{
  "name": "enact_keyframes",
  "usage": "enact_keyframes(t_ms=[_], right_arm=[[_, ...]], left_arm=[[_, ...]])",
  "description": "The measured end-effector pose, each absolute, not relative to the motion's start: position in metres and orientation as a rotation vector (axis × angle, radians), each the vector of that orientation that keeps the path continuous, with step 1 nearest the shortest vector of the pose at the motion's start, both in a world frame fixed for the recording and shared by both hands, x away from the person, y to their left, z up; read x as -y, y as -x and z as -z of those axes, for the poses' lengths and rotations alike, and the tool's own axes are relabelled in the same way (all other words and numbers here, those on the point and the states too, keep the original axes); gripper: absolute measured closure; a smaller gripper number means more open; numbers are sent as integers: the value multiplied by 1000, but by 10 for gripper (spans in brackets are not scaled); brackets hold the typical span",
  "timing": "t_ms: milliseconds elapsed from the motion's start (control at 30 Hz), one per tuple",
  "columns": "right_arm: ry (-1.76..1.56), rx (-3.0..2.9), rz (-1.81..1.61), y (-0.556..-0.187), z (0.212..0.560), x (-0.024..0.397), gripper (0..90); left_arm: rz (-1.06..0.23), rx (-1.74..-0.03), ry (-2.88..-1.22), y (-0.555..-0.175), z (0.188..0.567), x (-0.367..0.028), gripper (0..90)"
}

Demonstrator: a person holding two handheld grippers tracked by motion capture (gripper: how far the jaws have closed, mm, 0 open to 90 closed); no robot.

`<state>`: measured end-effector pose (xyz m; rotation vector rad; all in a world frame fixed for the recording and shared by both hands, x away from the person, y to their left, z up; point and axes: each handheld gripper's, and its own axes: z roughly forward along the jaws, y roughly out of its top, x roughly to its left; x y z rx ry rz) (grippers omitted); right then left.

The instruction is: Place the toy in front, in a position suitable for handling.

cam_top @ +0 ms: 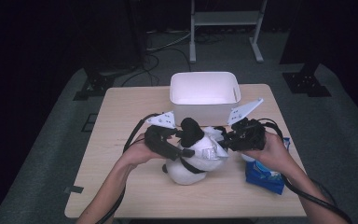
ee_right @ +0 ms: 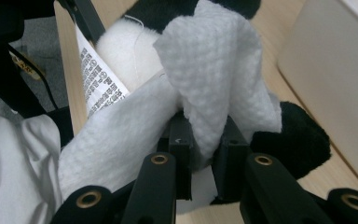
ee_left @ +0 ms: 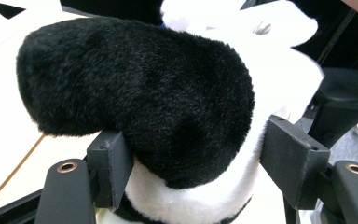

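A: Where's the work? The plush panda (cam_top: 191,161) sits at the centre of the high view, near the front part of the table (cam_top: 121,107). The left gripper (cam_top: 179,136) has its jaws part closed around the panda's black limb (ee_left: 135,93), pads pressing the fur from both sides.

B: And the right gripper (ee_right: 204,154) has its jaws pressed together, pinching a white wet wipe (ee_right: 205,79) against the panda, just beside the sewn-in label (ee_right: 100,72).

A: I'd keep the limb held steady and rub in short strokes so the wipe stays flat.

B: Room is tight: the white bin (cam_top: 205,93) stands right behind, the blue wipe pack (cam_top: 265,175) at lower right. Open tabletop lies at the left.
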<state>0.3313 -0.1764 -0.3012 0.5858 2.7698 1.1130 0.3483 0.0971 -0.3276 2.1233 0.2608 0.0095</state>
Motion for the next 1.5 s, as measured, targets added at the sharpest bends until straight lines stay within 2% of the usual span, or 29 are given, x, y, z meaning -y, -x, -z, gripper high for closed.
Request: enact_keyframes(t_ms=[267,567,1133,1500], right_arm=[[-664,-2783,-1036,-337,327,177,787],[-644,-2748,-1048,-335,317,179,786],[-633,-2723,-1052,-330,312,183,785],[-644,-2780,-961,-335,336,178,783]], left_arm=[[-56,-289,-2180,-350,337,-86,275],[-73,-242,-2245,-345,341,-60,245],[-84,-224,-2301,-344,351,-43,226],[-113,-222,-2367,-342,357,-44,194]])
